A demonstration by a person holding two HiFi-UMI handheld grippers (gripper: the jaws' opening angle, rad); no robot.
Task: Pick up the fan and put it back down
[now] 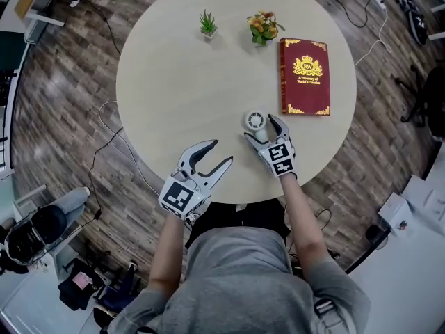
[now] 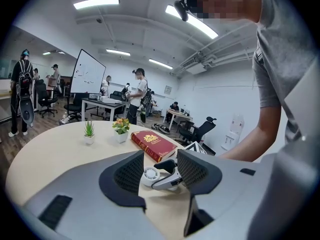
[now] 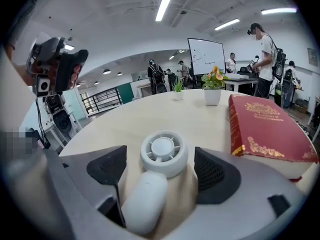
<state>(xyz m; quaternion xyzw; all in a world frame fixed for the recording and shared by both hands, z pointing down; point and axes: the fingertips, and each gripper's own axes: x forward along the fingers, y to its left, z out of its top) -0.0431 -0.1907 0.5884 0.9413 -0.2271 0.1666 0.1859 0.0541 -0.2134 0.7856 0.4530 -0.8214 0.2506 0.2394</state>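
Note:
A small white hand fan (image 1: 254, 120) lies flat on the round beige table (image 1: 174, 89), its round head away from me and its handle (image 3: 145, 199) pointing back at me. My right gripper (image 1: 259, 126) is low over it, open wide, with the jaws on either side of the handle and the pads clear of it. In the right gripper view the fan head (image 3: 163, 153) sits just beyond the fingertips. My left gripper (image 1: 222, 152) hovers open and empty near the table's front edge, left of the fan. The left gripper view shows the fan (image 2: 150, 175) beyond its jaws.
A red book (image 1: 304, 76) lies just right of and beyond the fan. A small green plant (image 1: 208, 24) and a pot of orange flowers (image 1: 263, 26) stand at the table's far side. Cables run over the wooden floor around the table.

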